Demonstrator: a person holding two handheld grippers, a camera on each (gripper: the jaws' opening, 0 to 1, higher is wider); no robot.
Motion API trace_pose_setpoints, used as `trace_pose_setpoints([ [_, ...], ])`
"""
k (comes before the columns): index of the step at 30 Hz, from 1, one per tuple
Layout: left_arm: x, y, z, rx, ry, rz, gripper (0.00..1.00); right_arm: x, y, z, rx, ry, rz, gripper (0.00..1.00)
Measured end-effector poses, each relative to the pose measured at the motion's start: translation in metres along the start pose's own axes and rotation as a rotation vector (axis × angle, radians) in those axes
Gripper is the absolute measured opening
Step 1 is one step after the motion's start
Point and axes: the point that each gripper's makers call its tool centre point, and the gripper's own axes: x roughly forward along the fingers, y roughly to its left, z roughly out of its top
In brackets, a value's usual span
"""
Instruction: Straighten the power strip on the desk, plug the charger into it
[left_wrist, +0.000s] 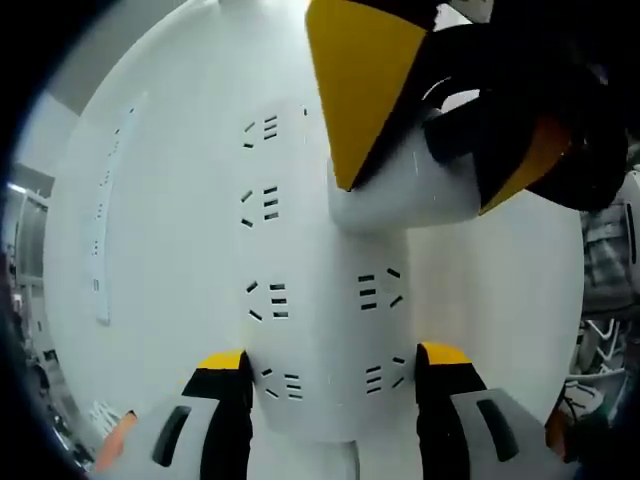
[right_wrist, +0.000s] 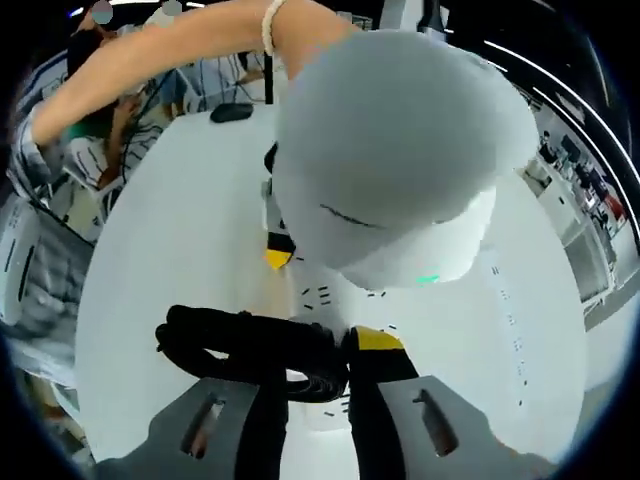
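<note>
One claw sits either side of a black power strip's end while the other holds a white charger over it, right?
Not quite: the left gripper view shows a white power strip, not black. The left claw does straddle its end, and the right claw holds the white charger over it.

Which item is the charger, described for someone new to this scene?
In the left gripper view, the broad white power strip spans the middle. Against its upper right sits the charger, a white block pinched by the right gripper; unlike the strip, it has no slots.
</note>
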Motion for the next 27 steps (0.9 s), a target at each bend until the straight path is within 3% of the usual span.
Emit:
trace_pose_setpoints([
  [8, 0.000, 0.001, 0.000, 0.007, -0.030, -0.001, 0.65, -0.001, -0.008, 0.001, 0.126, -0.136, 0.133, 0.19],
  [11, 0.000, 0.001, 0.001, 0.013, -0.028, 0.000, 0.65, -0.002, -0.011, 0.000, 0.130, -0.143, 0.141, 0.19],
  [12, 0.000, 0.001, 0.001, 0.015, -0.027, 0.000, 0.65, -0.002, -0.008, 0.001, 0.133, -0.135, 0.136, 0.19],
  [15, 0.000, 0.001, 0.002, 0.020, -0.019, -0.001, 0.66, -0.002, -0.001, -0.002, -0.018, -0.035, 0.006, 0.19],
  [16, 0.000, 0.001, 0.002, 0.022, -0.013, -0.001, 0.66, -0.001, -0.001, -0.002, -0.042, -0.031, 0.001, 0.19],
  [19, -0.001, 0.001, 0.002, 0.026, 0.000, 0.000, 0.66, -0.002, -0.004, 0.001, 0.069, -0.117, 0.104, 0.19],
  [21, -0.001, 0.001, 0.001, 0.027, 0.004, 0.000, 0.66, -0.002, -0.010, 0.002, 0.145, -0.178, 0.111, 0.19],
  [22, -0.001, 0.001, 0.001, 0.027, 0.002, 0.000, 0.66, -0.003, -0.008, 0.002, 0.105, -0.177, 0.073, 0.20],
  [24, -0.002, 0.000, 0.001, 0.028, -0.005, 0.000, 0.66, -0.005, -0.001, -0.003, -0.084, -0.071, -0.055, 0.20],
  [25, -0.002, 0.000, 0.001, 0.034, -0.007, -0.001, 0.66, -0.003, 0.000, -0.002, -0.075, -0.063, -0.049, 0.20],
  [27, -0.002, 0.000, 0.001, 0.033, -0.002, -0.001, 0.66, -0.003, -0.005, 0.000, 0.019, -0.087, 0.048, 0.20],
])
